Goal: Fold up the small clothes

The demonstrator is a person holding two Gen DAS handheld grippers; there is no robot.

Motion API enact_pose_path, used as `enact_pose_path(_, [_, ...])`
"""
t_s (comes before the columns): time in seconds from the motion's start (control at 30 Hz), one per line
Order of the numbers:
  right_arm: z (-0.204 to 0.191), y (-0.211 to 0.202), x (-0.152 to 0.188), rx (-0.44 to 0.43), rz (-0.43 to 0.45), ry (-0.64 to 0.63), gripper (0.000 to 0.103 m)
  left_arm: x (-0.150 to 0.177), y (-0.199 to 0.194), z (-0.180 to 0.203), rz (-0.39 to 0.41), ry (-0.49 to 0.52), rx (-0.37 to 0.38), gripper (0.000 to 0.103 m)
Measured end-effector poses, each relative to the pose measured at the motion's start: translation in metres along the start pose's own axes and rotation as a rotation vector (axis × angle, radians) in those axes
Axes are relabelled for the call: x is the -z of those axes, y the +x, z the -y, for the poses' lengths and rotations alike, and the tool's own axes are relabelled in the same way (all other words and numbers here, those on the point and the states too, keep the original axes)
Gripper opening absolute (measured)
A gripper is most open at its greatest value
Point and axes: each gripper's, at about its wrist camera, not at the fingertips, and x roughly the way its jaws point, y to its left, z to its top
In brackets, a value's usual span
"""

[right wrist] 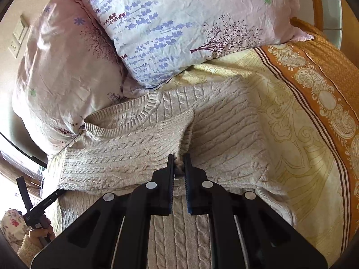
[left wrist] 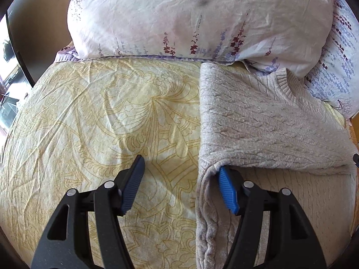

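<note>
- Left wrist view: the left claw [left wrist: 180, 164] is spread wide over the bed sheet [left wrist: 89, 116]; its right finger [left wrist: 227, 189] tucks under a folded edge of the beige cable-knit sweater [left wrist: 258, 121], tip hidden. The sweater lies right of centre, its far part against a floral pillow [left wrist: 190, 18] and its near end cut off.
- Right wrist view: the right claw [right wrist: 178, 160] is clenched on a sweater [right wrist: 134, 157] fold; the pinched knit is mostly hidden between the pads. At far left, a hand [right wrist: 41, 232] holding the other tool is partly cut off.
</note>
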Motion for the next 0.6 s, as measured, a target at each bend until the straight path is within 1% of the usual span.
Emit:
enact_pose_path(0.07, [0.003,0.012,0.006,0.038,-0.054,0.014,0.009,0.0,0.001,0.0,0.0,0.004,-0.01,0.066])
enact_pose_path(0.13, [0.0,0.013,0.009,0.062,-0.052,-0.007,0.01,0.0,0.0,0.0,-0.004,0.004,-0.016,0.068])
enact_pose_path(0.17, [-0.004,0.011,0.008,0.085,-0.047,-0.033,0.012,0.0,0.0,-0.001,-0.011,0.003,-0.029,0.073])
enact_pose_path(0.2, [-0.006,0.008,0.007,0.109,-0.037,-0.052,0.022,0.0,0.001,-0.002,-0.019,-0.001,-0.044,0.08])
enact_pose_path(0.23, [-0.007,0.004,0.005,0.137,-0.02,-0.061,0.03,0.001,0.001,-0.005,-0.023,-0.009,-0.056,0.082])
enact_pose_path(0.27, [-0.007,0.0,0.004,0.148,0.002,-0.06,0.033,0.002,-0.001,-0.007,-0.024,-0.02,-0.054,0.084])
enact_pose_path(0.33, [-0.007,-0.008,0.002,0.13,0.043,-0.059,0.034,0.004,-0.007,-0.01,-0.012,-0.038,-0.045,0.084])
enact_pose_path(0.43, [-0.017,-0.008,-0.001,0.076,0.058,-0.109,0.033,0.002,-0.024,0.002,0.07,-0.002,-0.053,0.084])
enact_pose_path(0.5, [-0.03,-0.003,-0.002,0.056,0.048,-0.167,0.034,-0.001,-0.034,0.019,0.133,0.053,-0.049,0.077])
enact_pose_path(0.6, [-0.045,0.002,-0.003,0.041,0.04,-0.221,0.033,-0.007,-0.05,0.042,0.238,0.107,-0.07,0.077])
